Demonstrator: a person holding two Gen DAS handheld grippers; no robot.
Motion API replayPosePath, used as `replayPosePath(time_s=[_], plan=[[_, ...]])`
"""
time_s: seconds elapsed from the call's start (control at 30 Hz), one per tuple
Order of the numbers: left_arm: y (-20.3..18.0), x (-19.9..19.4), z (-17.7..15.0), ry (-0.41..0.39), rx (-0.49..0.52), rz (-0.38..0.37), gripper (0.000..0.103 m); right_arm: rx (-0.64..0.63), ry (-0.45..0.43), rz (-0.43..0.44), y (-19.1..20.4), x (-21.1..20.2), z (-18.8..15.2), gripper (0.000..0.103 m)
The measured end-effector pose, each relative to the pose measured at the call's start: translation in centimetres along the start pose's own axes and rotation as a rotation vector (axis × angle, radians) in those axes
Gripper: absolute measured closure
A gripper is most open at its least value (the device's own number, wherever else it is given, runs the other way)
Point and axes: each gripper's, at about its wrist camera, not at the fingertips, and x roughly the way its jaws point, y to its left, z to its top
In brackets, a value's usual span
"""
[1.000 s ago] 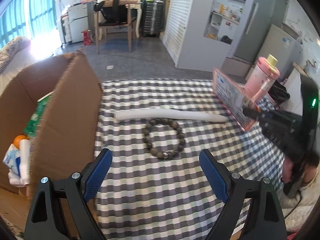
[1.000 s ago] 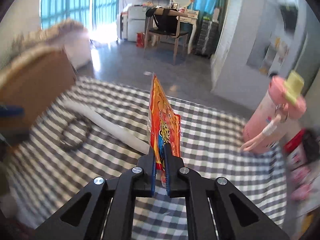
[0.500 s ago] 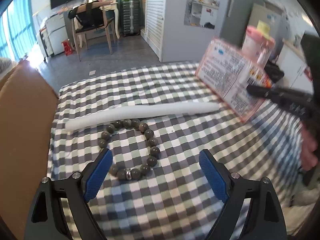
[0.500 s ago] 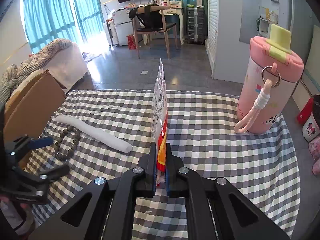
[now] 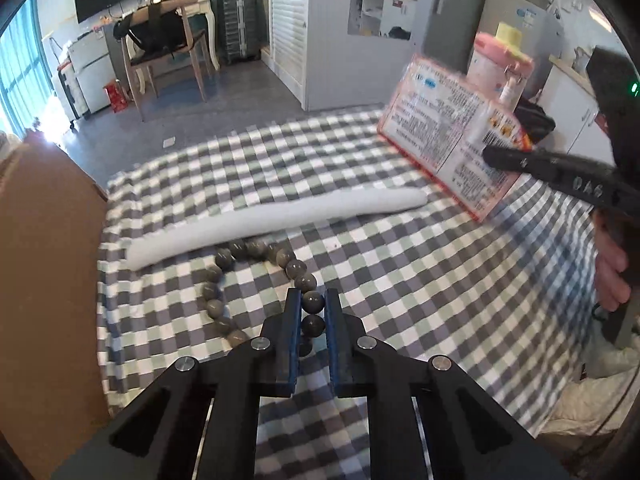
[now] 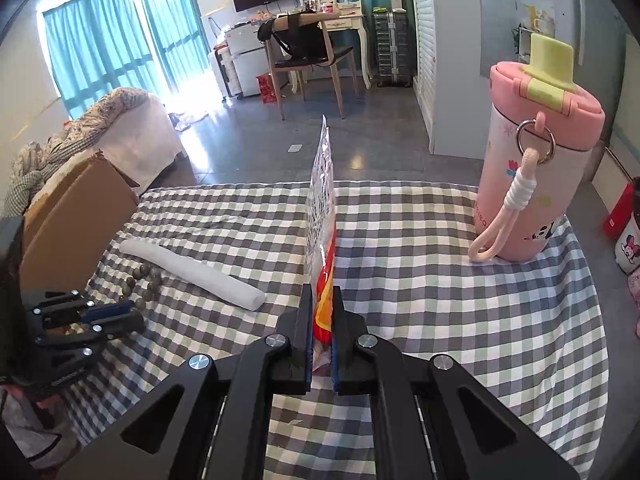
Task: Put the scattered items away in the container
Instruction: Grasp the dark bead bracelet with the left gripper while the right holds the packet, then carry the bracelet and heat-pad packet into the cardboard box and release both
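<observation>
My left gripper point(image 5: 311, 304) is shut on the right side of a grey bead bracelet point(image 5: 256, 250) that lies on the checked cloth. It also shows in the right wrist view point(image 6: 136, 322). A long white foam roll point(image 5: 280, 216) lies just beyond the bracelet. My right gripper point(image 6: 322, 300) is shut on a red and white snack packet point(image 6: 322, 216) and holds it upright above the cloth; the packet also shows in the left wrist view point(image 5: 448, 140). The cardboard box point(image 5: 44, 264) stands at the left edge of the table.
A pink water bottle point(image 6: 536, 176) with a cord loop stands at the far right of the table. The checked cloth point(image 6: 420, 264) covers the table. A chair and a desk stand on the floor beyond the table.
My left gripper has moved down onto the bracelet and closed on its beads. My right gripper still holds the packet upright and has shifted little.
</observation>
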Motion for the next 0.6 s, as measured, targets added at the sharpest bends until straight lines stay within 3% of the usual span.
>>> replayPosePath(time_s=[0.27,0.6], plan=[[0.8,-5.9,1.2,-0.126,-0.084,-0.031,0.092,-0.03,-0.075,0.019,1.5,-3.5,0.9,0.097],[1.6,-11.4,2.3,-0.251,-0.088,-0.011,0.092,-0.129,-0.125,0.078,6.4,-6.5,1.0,0.1]])
